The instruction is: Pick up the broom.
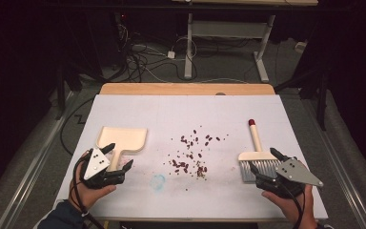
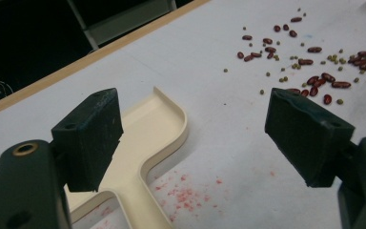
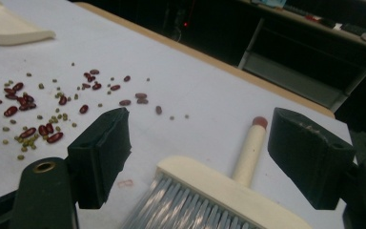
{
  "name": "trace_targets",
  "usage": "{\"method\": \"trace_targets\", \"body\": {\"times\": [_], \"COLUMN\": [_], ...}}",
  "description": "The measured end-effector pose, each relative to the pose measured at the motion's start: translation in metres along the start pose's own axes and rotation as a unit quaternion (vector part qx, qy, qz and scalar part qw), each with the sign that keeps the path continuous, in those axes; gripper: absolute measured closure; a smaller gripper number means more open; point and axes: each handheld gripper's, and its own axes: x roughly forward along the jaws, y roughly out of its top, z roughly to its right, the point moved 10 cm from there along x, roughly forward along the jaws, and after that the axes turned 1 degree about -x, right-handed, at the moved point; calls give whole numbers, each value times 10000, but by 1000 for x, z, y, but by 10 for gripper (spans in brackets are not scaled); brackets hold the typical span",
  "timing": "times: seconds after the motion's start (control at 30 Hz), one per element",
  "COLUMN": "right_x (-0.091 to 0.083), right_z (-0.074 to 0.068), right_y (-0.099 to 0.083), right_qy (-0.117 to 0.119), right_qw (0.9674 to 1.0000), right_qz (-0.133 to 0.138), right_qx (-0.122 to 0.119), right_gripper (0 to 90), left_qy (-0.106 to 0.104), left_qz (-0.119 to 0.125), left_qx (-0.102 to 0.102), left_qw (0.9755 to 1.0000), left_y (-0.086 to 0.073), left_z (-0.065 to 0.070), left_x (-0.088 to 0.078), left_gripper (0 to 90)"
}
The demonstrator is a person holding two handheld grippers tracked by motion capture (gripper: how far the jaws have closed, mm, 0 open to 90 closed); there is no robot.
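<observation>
On the white tabletop, left gripper wide over dustpan handle, right gripper wide over brush; best centred before closing; beans between.

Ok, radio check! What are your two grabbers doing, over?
Left gripper open over dustpan handle. Right gripper open over brush. Beans scattered between, nothing blocking.

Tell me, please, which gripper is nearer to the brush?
Right. The right gripper hovers open over the brush, jaws either side of its bristles; the left gripper is across the table at the dustpan.
</observation>
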Motion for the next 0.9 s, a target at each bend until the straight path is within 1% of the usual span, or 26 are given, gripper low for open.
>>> {"method": "trace_targets", "body": {"times": [0.07,0.17,0.23,0.3,0.33,0.37,0.43,0.5,0.57,0.7,0.73,0.77,0.8,0.87,0.9], "right_x": [3,8,10,13,13,19,28,38,51,84,92,101,108,121,129], "right_z": [3,8,14,20,20,29,39,48,57,71,72,73,76,78,79], "right_y": [-5,-14,-16,-16,-16,-14,-13,-13,-13,-18,-21,-27,-33,-46,-57], "right_qy": [61,112,48,-2,-2,-81,-153,-197,-187,-133,-72,-60,-111,-102,-102], "right_qw": [9998,9988,9978,9964,9964,9945,9914,9861,9796,9664,9624,9579,9532,9443,9378], "right_qz": [-165,-444,-610,-763,-763,-952,-1214,-1558,-1895,-2388,-2518,-2677,-2821,-3080,-3250], "right_qx": [9,187,254,366,366,424,473,547,644,941,1019,1036,1080,1154,1219], "right_gripper": [231,244,248,253,253,253,258,264,264,270,281,296,301,348,359], "left_qy": [-13,-50,-79,-74,-74,-88,-87,-107,-153,-179,-181,-180,-188,-185,-190], "left_qz": [-82,-97,-134,-263,-263,-274,-251,-284,-373,-407,-422,-448,-465,-486,-488], "left_qx": [93,107,173,193,193,161,178,224,240,235,245,261,271,266,261], "left_qw": [9999,9999,9997,9994,9994,9995,9995,9993,9989,9987,9986,9985,9984,9983,9983], "left_y": [-2,-2,-3,-8,-8,-8,-7,-8,-10,-11,-11,-12,-13,-14,-14], "left_z": [3,6,9,10,10,10,9,10,13,14,14,14,14,14,14], "left_x": [2,2,2,2,2,3,4,6,7,10,10,10,10,11,10], "left_gripper": [197,197,197,197,197,197,197,196,196,196,197,196,197,196,196]}}
